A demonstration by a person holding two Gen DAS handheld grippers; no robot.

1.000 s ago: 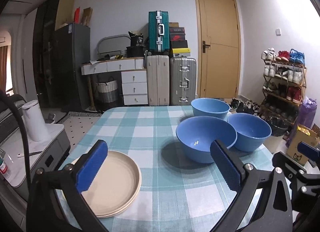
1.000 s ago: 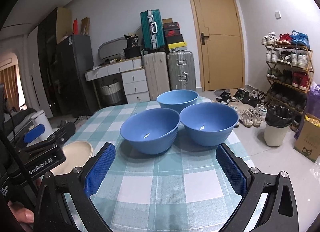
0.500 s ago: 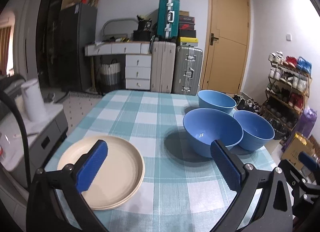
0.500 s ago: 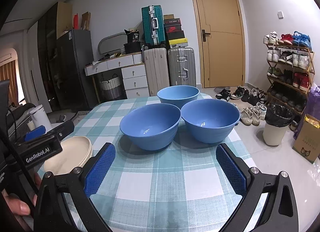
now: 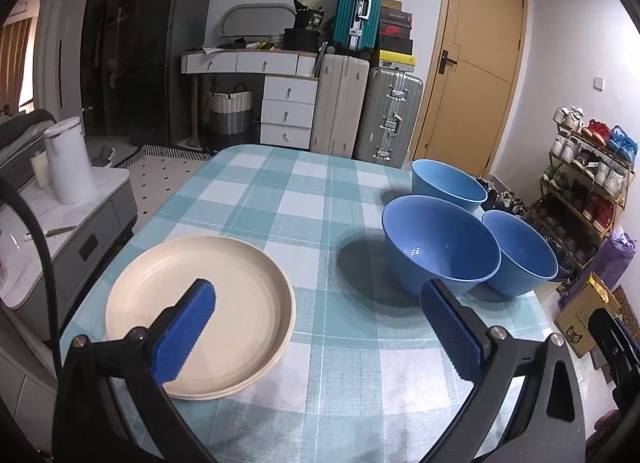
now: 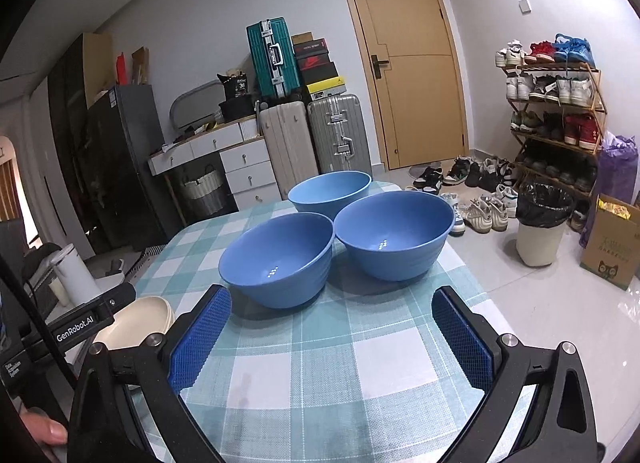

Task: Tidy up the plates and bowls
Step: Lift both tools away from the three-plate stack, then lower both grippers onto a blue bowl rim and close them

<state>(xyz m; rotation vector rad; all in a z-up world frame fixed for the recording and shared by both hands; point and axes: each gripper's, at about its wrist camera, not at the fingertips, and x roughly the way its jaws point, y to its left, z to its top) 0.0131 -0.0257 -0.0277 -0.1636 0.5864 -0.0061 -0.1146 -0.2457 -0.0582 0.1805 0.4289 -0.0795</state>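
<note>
Three blue bowls stand together on the checked tablecloth [image 5: 320,199]: a near one [image 5: 440,251] [image 6: 280,259], a right one [image 5: 520,253] [image 6: 394,233] and a far one [image 5: 448,185] [image 6: 330,191]. A stack of cream plates [image 5: 208,303] [image 6: 136,323] lies at the table's left. My left gripper [image 5: 320,335] is open and empty, its left finger above the plates. My right gripper [image 6: 332,339] is open and empty, in front of the bowls.
Suitcases [image 5: 366,111] and a white drawer unit [image 5: 288,111] stand beyond the table. A shoe rack [image 6: 556,111], a bin [image 6: 540,227] and a cardboard box [image 6: 612,243] are on the right. A low cabinet with a white kettle [image 5: 68,161] is on the left.
The left gripper has risen and tilted down toward the table, with more of the plates in view. The right gripper has edged closer to the bowls. Both stay open.
</note>
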